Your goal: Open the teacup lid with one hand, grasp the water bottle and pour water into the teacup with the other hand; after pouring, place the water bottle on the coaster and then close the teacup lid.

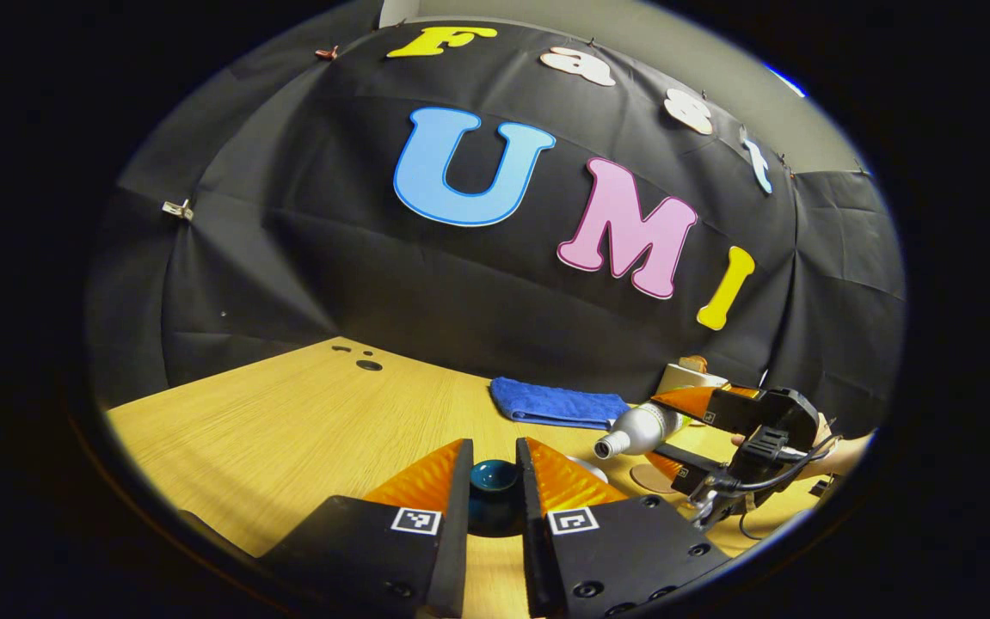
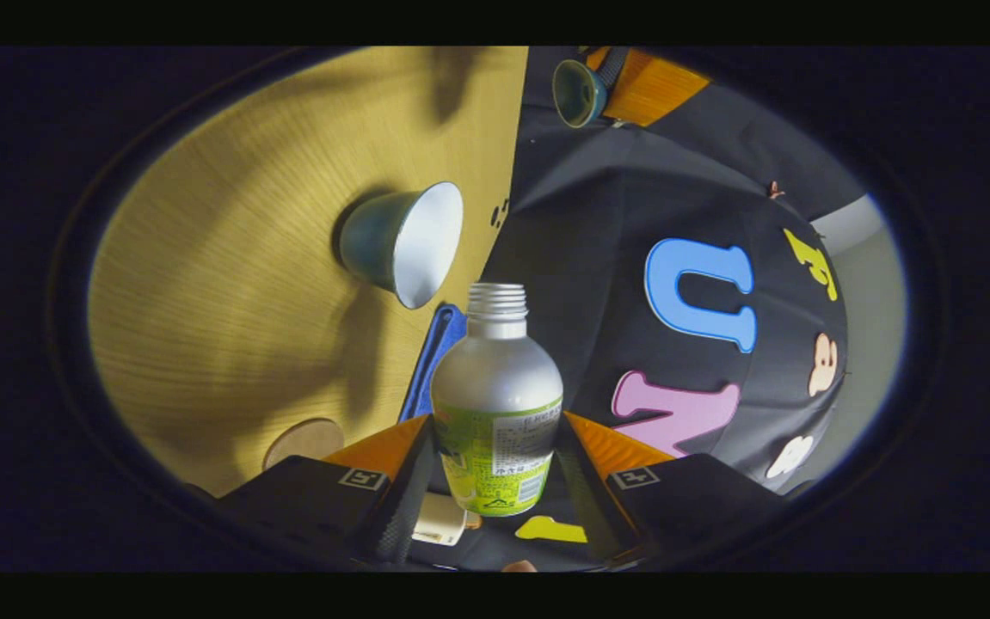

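Left gripper view: the left tool (image 1: 495,481) is clamped on the teacup lid (image 1: 495,475) at 6 o'clock; the water bottle (image 1: 642,428) lies tipped at 4 o'clock.
Right gripper view: the right tool (image 2: 495,464) is clamped on the water bottle at 6 o'clock, its open neck toward the uncovered teacup (image 2: 404,243) at 11 o'clock on the worktop (image 2: 228,284); the coaster (image 2: 305,440) lies at 8 o'clock

Black gripper bodies (image 1: 495,550) with square coded markers, round screws (a looping black cable (image 1: 761,481) too)

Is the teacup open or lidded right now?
Open: the teacup shows its bare white inside, and the left gripper holds the lid.
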`<state>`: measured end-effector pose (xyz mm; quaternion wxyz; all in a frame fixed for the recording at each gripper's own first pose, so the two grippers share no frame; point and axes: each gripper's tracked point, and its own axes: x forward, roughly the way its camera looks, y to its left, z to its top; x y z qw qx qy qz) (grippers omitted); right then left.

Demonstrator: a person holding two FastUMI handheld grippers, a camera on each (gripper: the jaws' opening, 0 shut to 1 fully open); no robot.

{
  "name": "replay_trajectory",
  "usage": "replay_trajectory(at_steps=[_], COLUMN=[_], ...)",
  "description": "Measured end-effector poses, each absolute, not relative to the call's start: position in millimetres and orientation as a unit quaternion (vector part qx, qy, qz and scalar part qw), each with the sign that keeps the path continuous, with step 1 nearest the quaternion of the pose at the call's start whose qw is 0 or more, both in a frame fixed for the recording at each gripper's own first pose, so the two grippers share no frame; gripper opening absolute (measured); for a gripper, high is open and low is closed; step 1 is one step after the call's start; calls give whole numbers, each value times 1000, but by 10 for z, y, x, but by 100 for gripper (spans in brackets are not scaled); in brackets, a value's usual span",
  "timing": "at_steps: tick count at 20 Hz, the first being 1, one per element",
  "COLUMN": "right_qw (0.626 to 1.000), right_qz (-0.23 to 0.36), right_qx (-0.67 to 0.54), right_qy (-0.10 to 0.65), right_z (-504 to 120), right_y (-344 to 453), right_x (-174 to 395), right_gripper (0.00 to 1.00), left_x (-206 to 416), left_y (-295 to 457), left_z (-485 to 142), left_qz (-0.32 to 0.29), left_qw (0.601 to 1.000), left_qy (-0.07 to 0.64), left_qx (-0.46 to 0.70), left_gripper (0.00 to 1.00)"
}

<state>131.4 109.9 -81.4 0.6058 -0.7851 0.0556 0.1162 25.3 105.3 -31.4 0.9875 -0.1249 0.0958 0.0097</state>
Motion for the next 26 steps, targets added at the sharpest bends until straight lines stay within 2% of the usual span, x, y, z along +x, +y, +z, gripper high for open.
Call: replay_trajectory(at_steps=[5,8,26], right_qw=[590,572,506], right_qz=[115,116,108], right_qx=[-798,-811,-856], right_qy=[45,36,-3], right_z=[-741,-707,-507], right_y=[1125,1164,1194], right_x=[1353,1366,1443], right_gripper=[82,78,78], left_x=[254,251,254], left_y=[1050,1058,1057], left_z=[-323,-315,-327], left_qz=[9,10,11], left_qw=[987,987,987], left_qy=[97,96,99], left_qx=[-127,-127,-127], left_gripper=[31,31,31])
